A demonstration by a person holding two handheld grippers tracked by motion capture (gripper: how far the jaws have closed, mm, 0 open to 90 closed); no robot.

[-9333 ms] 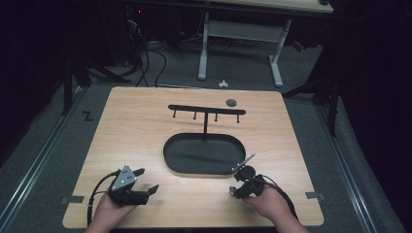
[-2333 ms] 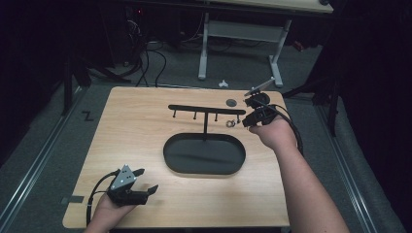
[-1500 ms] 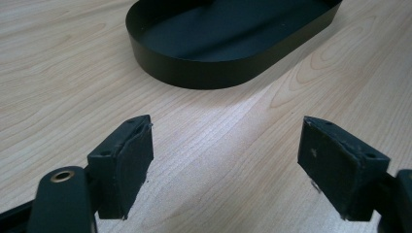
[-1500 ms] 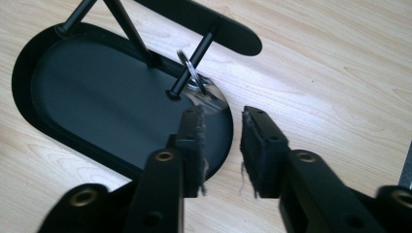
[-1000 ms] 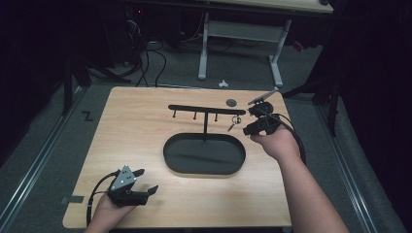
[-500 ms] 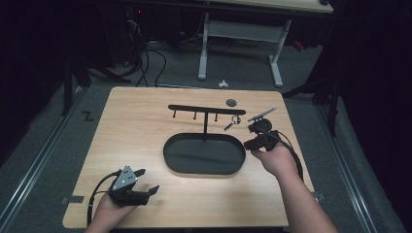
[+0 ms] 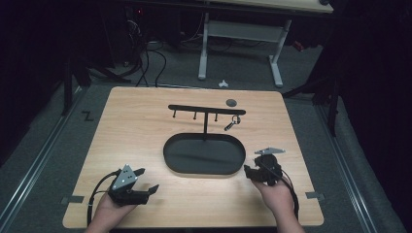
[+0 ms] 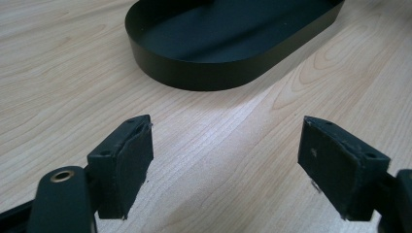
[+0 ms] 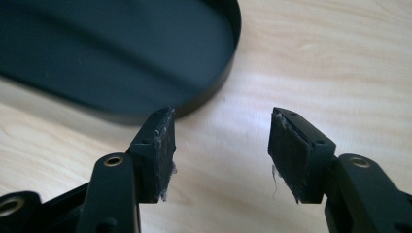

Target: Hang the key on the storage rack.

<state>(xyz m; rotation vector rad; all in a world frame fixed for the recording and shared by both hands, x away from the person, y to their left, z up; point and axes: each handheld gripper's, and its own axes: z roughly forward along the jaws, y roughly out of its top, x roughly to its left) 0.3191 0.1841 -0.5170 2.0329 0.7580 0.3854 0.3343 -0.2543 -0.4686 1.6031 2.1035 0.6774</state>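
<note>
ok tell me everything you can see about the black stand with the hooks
The black stand sits mid-table on the wooden table. It looks like matte black metal: a thin upright post rises from an oval tray base and carries a horizontal bar with short pegs hanging beneath. A small key ring hangs near the bar's right end. Nothing lies in the tray, and neither gripper touches it.

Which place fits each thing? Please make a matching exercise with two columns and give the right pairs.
Things:
1. key ring
2. oval tray
3. left gripper
4. small dark disc

Places:
A. table's far edge, behind the rack
B. hanging from the rack's right hook
C. near left, jaws open
D. table's middle, under the rack

Pairs: 1-B, 2-D, 3-C, 4-A
</note>
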